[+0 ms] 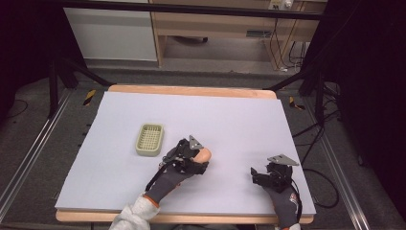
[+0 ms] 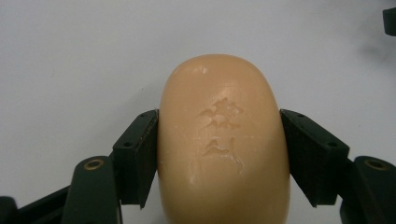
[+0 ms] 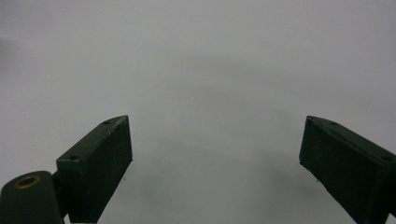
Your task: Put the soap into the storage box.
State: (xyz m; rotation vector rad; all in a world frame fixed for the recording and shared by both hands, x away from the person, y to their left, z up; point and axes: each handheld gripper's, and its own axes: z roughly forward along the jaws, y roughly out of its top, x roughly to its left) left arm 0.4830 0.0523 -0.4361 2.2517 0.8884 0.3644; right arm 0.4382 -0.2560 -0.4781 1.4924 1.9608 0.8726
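A tan oval bar of soap with raised characters on its top sits between the two black jaws of my left gripper, which is shut on its sides. From above, the soap pokes out past that left gripper at the middle of the white table top, right of a pale green ridged soap dish. My right gripper rests near the table's front right, and its own view shows the right gripper open over bare white surface.
The white sheet covers a wooden table whose edge shows at the far side. Dark floor, metal rails and cables surround it. A wooden cabinet stands beyond.
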